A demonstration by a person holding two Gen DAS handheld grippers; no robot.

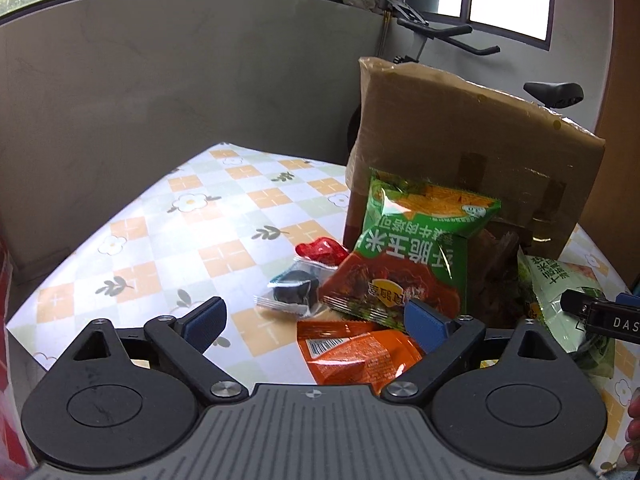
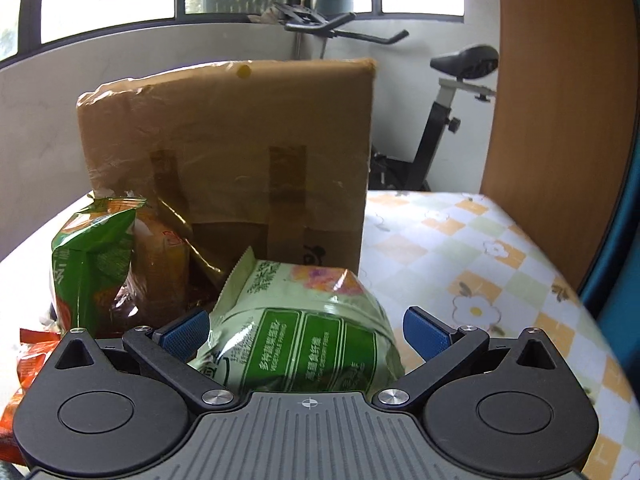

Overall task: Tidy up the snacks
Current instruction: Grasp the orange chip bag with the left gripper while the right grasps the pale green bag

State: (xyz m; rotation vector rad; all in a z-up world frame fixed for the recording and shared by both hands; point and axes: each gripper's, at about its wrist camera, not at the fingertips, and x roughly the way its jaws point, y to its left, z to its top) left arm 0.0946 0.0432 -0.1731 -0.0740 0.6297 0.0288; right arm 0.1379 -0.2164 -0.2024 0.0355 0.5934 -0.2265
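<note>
Snack packets lie heaped on a flowered tablecloth in front of a cardboard box (image 1: 472, 148). In the left wrist view I see a green corn-snack bag (image 1: 420, 232), an orange packet (image 1: 356, 352), a small black-and-clear packet (image 1: 292, 292) and a red wrapped candy (image 1: 320, 250). My left gripper (image 1: 316, 320) is open above the orange packet, holding nothing. In the right wrist view a pale green bag (image 2: 300, 328) lies between the open fingers of my right gripper (image 2: 306, 330); the pads do not press it. The box (image 2: 240, 152) stands behind.
An exercise bike (image 2: 448, 92) stands behind the table. A wooden panel (image 2: 560, 120) rises at the right. The tablecloth (image 1: 160, 232) stretches bare to the left of the heap and also right of the box (image 2: 460, 248). The right gripper's tip shows in the left view (image 1: 600, 312).
</note>
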